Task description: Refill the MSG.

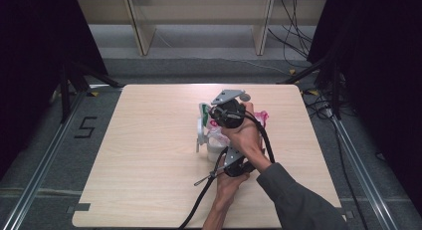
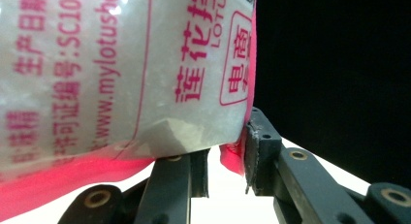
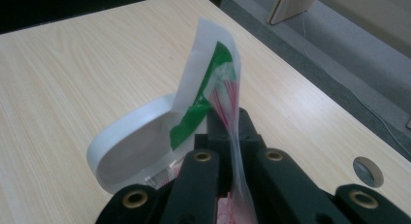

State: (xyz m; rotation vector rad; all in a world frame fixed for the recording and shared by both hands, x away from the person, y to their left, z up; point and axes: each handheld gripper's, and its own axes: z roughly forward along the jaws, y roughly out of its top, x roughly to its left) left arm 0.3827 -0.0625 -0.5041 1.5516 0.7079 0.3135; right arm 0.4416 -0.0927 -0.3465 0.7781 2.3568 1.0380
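Plastic bag (image 1: 215, 135): centre of the high view, on the wooden counter (image 1: 149, 155), white powder inside, pink print, green-and-white top strip.
Left claw (image 2: 225, 158): lower centre of its own view, jaws clamped on the bag's pink bottom seam.
Right claw (image 3: 232, 132): lower centre of its view, jaws closed tight on the bag's thin film below the green strip.
Hands (image 1: 246, 135): crossed at centre of the high view.

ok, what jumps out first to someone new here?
The plastic bag with pink print, held up mid-table between both tools. The right tool pinches its thin top edge shut, beside a green-printed flap; the left tool grips the bag's pink bottom corner, white powder showing through the film.
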